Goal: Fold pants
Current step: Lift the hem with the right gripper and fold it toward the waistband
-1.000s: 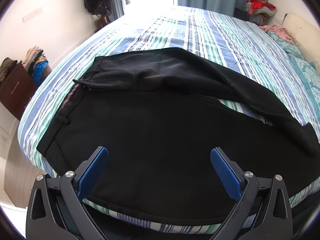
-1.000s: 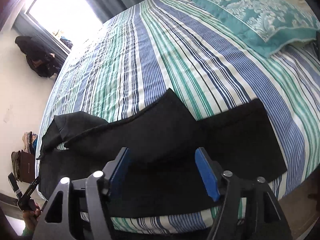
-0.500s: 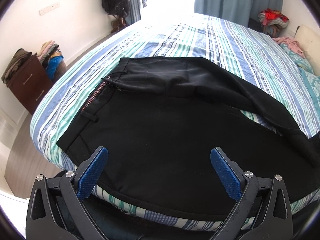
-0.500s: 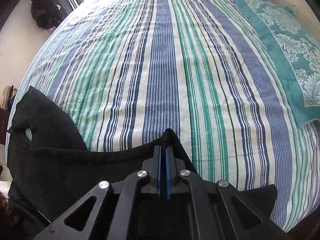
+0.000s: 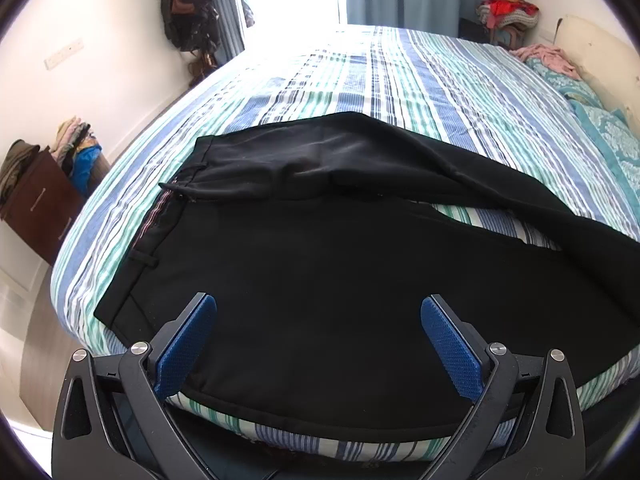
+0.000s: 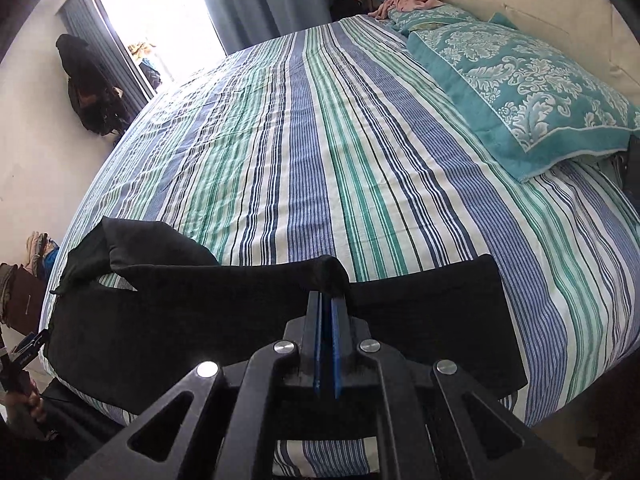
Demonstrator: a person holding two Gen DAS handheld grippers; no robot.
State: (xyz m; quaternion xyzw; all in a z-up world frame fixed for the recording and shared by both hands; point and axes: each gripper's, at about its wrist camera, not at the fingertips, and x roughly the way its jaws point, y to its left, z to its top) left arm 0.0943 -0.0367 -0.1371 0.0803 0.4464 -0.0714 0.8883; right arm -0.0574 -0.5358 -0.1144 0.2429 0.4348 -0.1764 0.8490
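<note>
Black pants (image 5: 320, 272) lie across the near edge of the striped bed (image 5: 400, 80), waistband to the left, one leg angled away to the right. My left gripper (image 5: 318, 320) hovers open above the seat of the pants, blue pads wide apart with nothing between them. In the right wrist view the pants (image 6: 180, 312) spread along the bed's near side. My right gripper (image 6: 328, 300) is shut on the hem end of the upper leg, and a small peak of black cloth (image 6: 330, 272) rises at its tips. The other leg's hem (image 6: 460, 312) lies flat to the right.
A teal patterned pillow (image 6: 520, 92) lies at the bed's right. A brown dresser (image 5: 36, 204) with piled clothes stands left of the bed. Dark bags (image 5: 188, 16) hang by the bright window. Clothes heap (image 5: 508, 8) in the far corner. A hand (image 6: 28, 404) shows at lower left.
My right gripper went from open over the leg hems to shut on the upper leg's hem, then drew back and up with it. The left gripper stayed open, its view shifting slightly.
</note>
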